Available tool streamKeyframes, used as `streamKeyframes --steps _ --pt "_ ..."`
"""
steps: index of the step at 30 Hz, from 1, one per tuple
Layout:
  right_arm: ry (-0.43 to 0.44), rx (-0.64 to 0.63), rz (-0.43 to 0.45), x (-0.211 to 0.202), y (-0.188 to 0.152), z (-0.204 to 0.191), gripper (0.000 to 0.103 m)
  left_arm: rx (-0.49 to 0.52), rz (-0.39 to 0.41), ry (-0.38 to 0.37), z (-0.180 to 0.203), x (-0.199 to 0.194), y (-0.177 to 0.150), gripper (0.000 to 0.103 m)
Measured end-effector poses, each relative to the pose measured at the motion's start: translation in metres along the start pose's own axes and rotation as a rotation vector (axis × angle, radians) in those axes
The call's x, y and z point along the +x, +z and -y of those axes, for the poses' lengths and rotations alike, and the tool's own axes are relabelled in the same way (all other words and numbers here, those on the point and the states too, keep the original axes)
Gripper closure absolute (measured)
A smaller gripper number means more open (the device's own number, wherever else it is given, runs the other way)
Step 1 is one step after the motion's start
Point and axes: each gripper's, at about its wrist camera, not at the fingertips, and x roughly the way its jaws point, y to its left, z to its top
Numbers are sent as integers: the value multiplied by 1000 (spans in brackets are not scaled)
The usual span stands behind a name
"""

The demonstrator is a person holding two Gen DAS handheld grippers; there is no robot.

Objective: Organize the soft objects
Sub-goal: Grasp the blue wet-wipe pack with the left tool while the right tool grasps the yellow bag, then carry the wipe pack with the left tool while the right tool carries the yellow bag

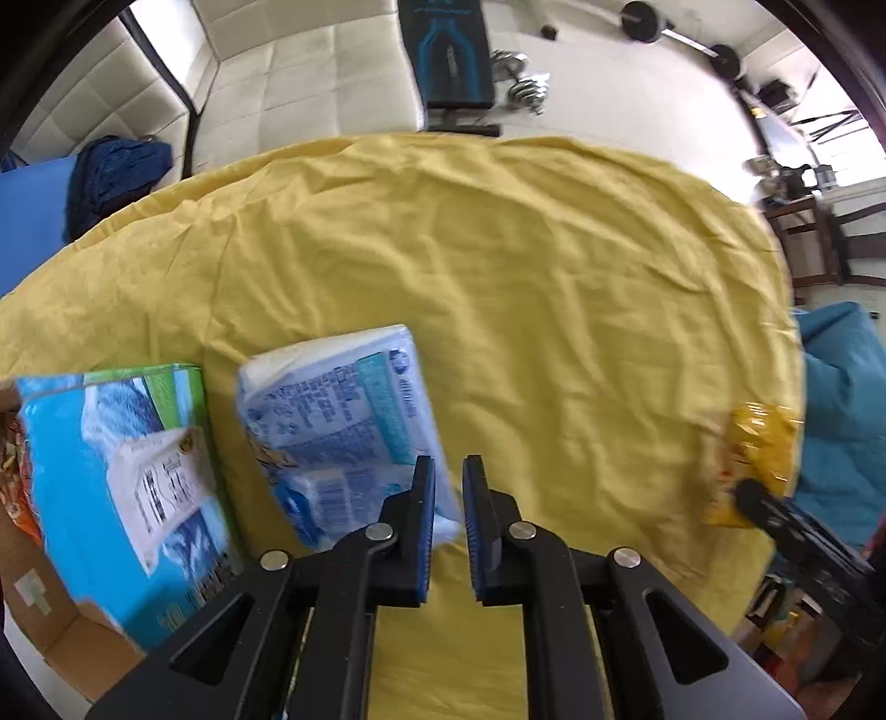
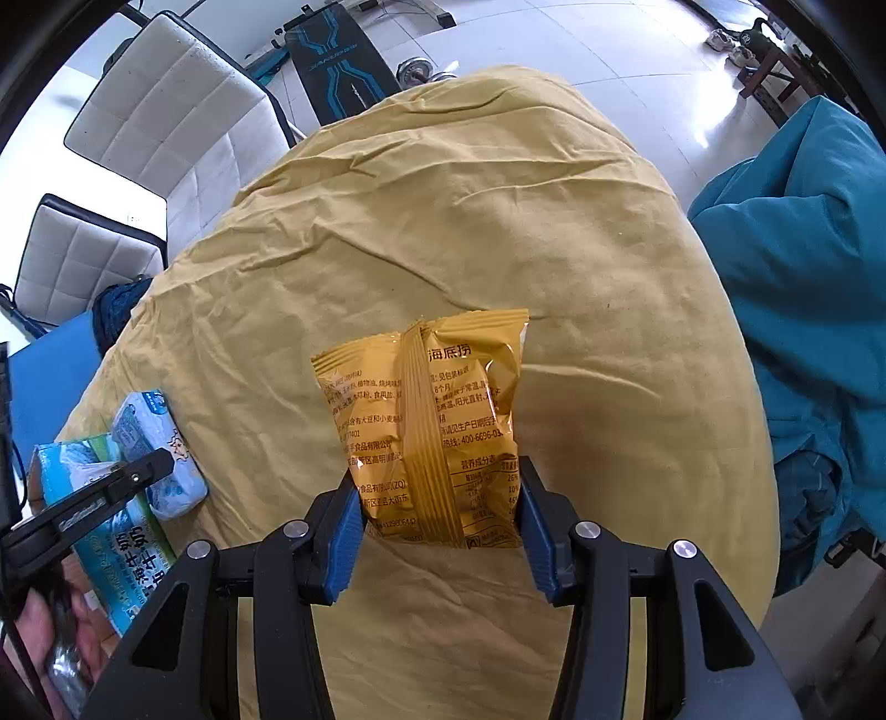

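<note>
A white and blue tissue pack point(image 1: 338, 421) lies on the yellow cloth point(image 1: 498, 277), just left of my left gripper point(image 1: 447, 471). The left gripper is nearly shut, with a narrow gap and nothing between its fingers. A teal carton point(image 1: 122, 487) lies further left. My right gripper point(image 2: 437, 487) is shut on a yellow snack bag point(image 2: 426, 421), gripping its lower part and holding it above the cloth point(image 2: 443, 194). The bag point(image 1: 753, 459) and right gripper also show at the right edge of the left wrist view. The tissue pack point(image 2: 160, 454) and carton point(image 2: 111, 526) show at left in the right wrist view.
A cardboard box point(image 1: 50, 609) sits at the lower left by the carton. White padded chairs point(image 2: 166, 111) stand beyond the table. A teal garment point(image 2: 803, 304) lies off the table's right edge. A bench point(image 1: 451, 50) and dumbbells point(image 1: 520, 77) are on the floor behind.
</note>
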Motion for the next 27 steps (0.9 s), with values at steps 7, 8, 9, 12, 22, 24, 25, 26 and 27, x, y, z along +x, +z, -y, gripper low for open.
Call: streamKeyframes --steps 7,8,9,12,22,24,25,26,27 --pt "16 -18 26 -11 -4 0 51 59 52 -112 23 -45 -13 84" --pt "16 -20 29 -12 -5 -1 51 79 41 -62 23 -44 -10 67" --pt "16 -21 29 -12 -5 -2 51 82 32 -1 19 -41 -3 55" --pt "26 -22 33 -14 -8 -3 51 38 -20 109 0 -15 9 51" --pt "16 -23 21 -8 -18 6 51 -40 -150 160 -19 49 39 48" --pt "19 -25 19 -7 -21 8 51 -32 -104 149 -11 42 36 59" --pt "17 -26 20 -6 -21 8 51 -10 -88 152 -6 39 34 61" --pt "13 -29 21 -6 -22 8 51 10 -70 151 -2 35 32 66" --pt "8 -31 21 -5 -22 7 51 17 -55 150 1 30 30 70"
